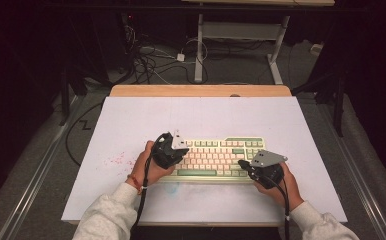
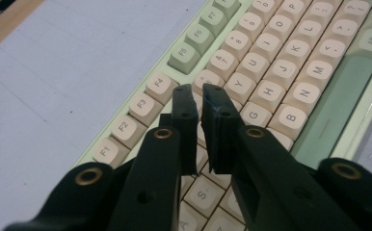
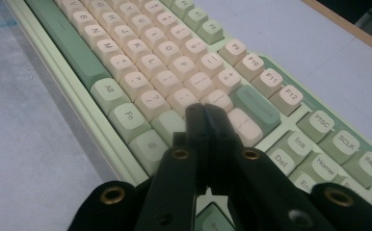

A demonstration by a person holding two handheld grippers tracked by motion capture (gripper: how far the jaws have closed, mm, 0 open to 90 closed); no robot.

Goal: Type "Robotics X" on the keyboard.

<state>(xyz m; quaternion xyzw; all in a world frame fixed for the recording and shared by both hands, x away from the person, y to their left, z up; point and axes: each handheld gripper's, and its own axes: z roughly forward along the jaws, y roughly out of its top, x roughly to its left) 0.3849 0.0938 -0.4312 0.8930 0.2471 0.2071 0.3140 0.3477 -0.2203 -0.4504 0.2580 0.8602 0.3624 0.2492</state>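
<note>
A pale green keyboard (image 1: 216, 159) with cream and green keycaps lies on the white table top, near the front middle. My left gripper (image 1: 180, 150) hovers over its left end. In the left gripper view its jaws hang above the keyboard (image 2: 290, 72) around the number and T keys, and the left gripper (image 2: 198, 89) holds nothing, its pads a thin slit apart. My right gripper (image 1: 242, 164) is over the keyboard's right end. In the right gripper view the right gripper (image 3: 204, 108) is shut and empty above the keyboard (image 3: 140, 53), near the Enter and Shift keys.
A white sheet (image 1: 206, 115) covers the table, with a wooden strip (image 1: 201, 90) at the far edge. Red speckles (image 1: 118, 160) mark the sheet left of the keyboard. Cables (image 1: 151, 62) and desk legs (image 1: 199, 50) sit on the floor beyond.
</note>
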